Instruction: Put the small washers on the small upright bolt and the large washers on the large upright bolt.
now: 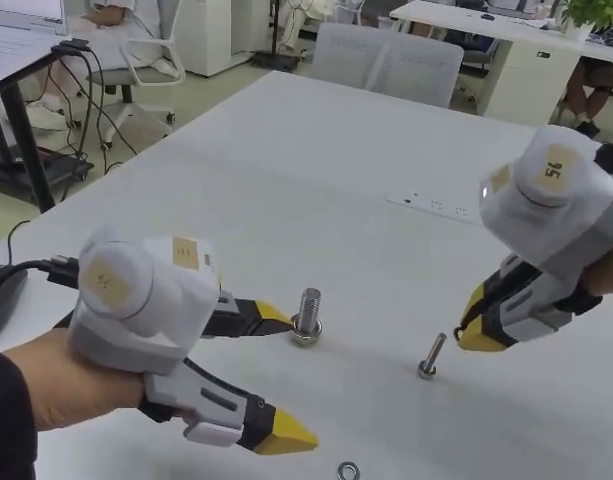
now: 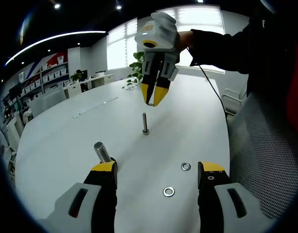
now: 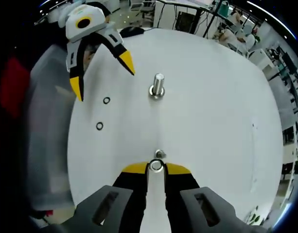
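1. My left gripper (image 1: 291, 376) hangs spread and holds nothing, just beside the large bolt (image 1: 308, 315).
2. A loose washer (image 2: 186, 166) and a second washer (image 2: 168, 191) lie on the table (image 1: 286, 180).
3. The small bolt (image 1: 431, 355) stands upright.
4. My right gripper (image 1: 470, 335) pinches a third washer (image 3: 156, 166) near the small bolt's tip. I judge threading is in hand. Next I centre the hole, lower and release.
5. Count: two bolts, three washers.

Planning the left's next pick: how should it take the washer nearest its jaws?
Grip the near washer by its outer rim, on opposite edges, coming from straight above. It lies flat on the table, so only the thin rim offers purchase. The left gripper is open with a jaw on either side of it; tipping the jaws down should probably do.
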A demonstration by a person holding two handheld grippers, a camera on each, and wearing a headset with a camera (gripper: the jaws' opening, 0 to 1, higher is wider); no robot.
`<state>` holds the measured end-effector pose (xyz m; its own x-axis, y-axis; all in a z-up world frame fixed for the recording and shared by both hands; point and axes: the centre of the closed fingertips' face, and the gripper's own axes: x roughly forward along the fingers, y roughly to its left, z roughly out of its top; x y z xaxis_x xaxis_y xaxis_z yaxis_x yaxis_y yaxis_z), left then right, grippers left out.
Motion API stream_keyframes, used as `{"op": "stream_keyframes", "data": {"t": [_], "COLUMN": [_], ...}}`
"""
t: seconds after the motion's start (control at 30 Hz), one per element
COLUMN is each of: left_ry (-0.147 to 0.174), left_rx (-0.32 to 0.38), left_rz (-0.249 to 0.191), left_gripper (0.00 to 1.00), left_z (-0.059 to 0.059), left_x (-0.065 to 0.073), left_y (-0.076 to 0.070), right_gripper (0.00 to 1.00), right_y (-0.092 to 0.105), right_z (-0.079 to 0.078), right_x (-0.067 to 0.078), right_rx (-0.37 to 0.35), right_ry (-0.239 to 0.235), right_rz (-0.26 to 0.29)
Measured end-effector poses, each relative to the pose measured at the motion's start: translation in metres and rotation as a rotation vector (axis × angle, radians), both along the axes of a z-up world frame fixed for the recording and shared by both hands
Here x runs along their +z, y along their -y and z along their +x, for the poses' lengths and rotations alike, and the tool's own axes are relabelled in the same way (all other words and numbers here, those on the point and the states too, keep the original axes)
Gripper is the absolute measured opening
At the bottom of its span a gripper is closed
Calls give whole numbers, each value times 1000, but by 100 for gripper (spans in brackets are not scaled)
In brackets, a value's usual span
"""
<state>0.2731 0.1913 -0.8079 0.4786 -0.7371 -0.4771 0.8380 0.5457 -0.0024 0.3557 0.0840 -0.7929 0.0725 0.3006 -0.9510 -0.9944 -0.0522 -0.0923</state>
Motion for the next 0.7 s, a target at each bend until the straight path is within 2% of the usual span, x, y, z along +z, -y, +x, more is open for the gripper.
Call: {"op": "stream_keyframes", "data": {"t": [0.2, 0.47, 0.7], "left_ry": [1, 1, -1], "left_rx": [4, 3, 4], "left_rz": [-3, -4, -4], "left_gripper": [67, 67, 66], "left_z": [1, 1, 0], "left_x": [1, 0, -1], "left_y": [-2, -2, -3], "right_gripper": [13, 13, 13], "right_y": [-6, -3, -5], "right_z": [5, 7, 9], "right_x": [-4, -12, -15], "right_rx": [11, 15, 21], "right_ry": [-2, -7, -7], "right_rz": [-4, -30, -33]}}
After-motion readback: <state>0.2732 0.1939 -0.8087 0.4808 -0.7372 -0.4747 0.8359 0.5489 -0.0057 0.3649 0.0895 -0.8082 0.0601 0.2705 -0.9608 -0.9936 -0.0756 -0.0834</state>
